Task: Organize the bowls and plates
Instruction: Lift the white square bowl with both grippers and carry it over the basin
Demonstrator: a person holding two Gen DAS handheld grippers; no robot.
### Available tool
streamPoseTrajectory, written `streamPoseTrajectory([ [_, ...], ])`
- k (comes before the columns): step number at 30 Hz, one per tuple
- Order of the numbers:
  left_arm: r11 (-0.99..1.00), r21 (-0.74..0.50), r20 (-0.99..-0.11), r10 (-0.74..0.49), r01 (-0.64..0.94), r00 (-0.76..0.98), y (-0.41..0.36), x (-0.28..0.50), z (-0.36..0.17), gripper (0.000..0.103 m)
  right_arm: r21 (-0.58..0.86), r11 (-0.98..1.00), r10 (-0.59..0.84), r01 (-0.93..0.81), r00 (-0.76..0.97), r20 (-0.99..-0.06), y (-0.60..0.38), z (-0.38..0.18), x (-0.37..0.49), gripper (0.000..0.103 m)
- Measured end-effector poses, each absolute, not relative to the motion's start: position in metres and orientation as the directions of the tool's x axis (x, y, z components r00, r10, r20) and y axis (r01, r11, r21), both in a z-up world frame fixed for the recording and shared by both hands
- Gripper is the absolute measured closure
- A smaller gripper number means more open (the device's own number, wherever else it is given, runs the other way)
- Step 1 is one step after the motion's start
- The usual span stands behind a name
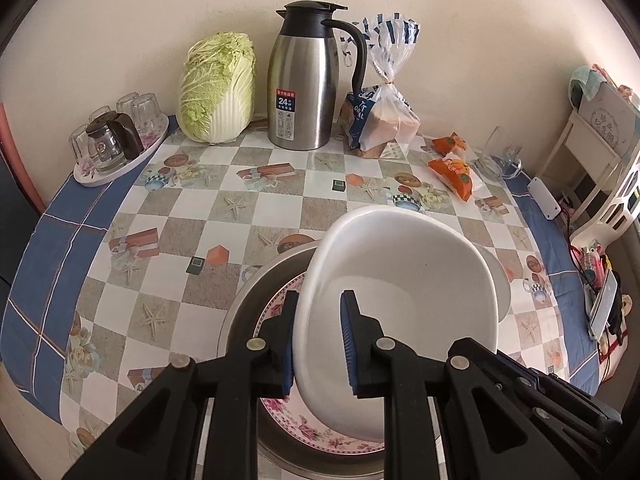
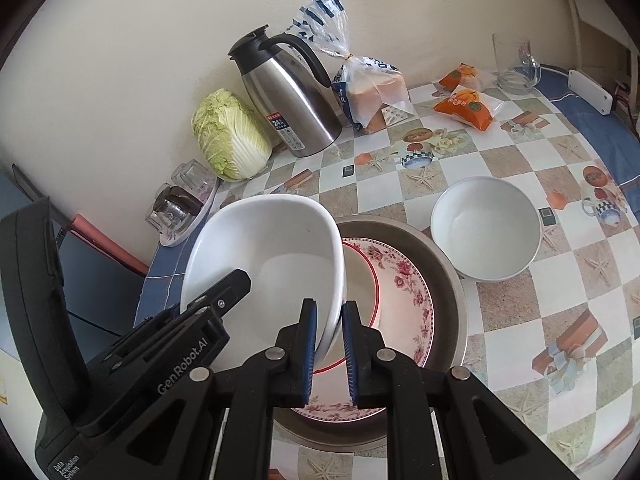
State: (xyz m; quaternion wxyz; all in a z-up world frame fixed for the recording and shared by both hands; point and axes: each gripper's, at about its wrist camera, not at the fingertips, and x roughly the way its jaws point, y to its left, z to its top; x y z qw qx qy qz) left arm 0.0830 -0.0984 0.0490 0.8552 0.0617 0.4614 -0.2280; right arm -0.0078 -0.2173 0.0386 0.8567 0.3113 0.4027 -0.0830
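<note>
A white squarish bowl [image 1: 400,280] hangs tilted over a floral plate [image 1: 316,432] that lies inside a metal basin [image 1: 256,292]. My left gripper [image 1: 320,300] is shut on the bowl's left rim, one pad inside and one outside. In the right wrist view my right gripper [image 2: 330,308] is shut on the opposite rim of the same white bowl [image 2: 264,240], above the floral plate [image 2: 412,280] and basin [image 2: 448,280]. A finger of the left gripper [image 2: 228,292] shows on the bowl's far side. A round white bowl [image 2: 486,228] stands upright on the table to the right of the basin.
Along the wall stand a steel thermos jug [image 1: 308,92], a napa cabbage [image 1: 220,88] and a bagged loaf [image 1: 380,120]. Orange snack packets [image 2: 468,108] and a glass mug [image 2: 514,64] sit at the back right. A tray of glasses [image 1: 116,140] is at the left edge.
</note>
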Motion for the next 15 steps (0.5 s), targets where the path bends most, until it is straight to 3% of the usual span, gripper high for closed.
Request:
streamPoseTrajectory([
  [15, 0.889, -0.099, -0.848, -0.310, 0.447, 0.429, -0.106, 0.085, 0.032, 0.083, 0.475, 0.774, 0.113, 0.418, 0.648, -0.753, -0.226, 0.032, -0.008, 0.086],
])
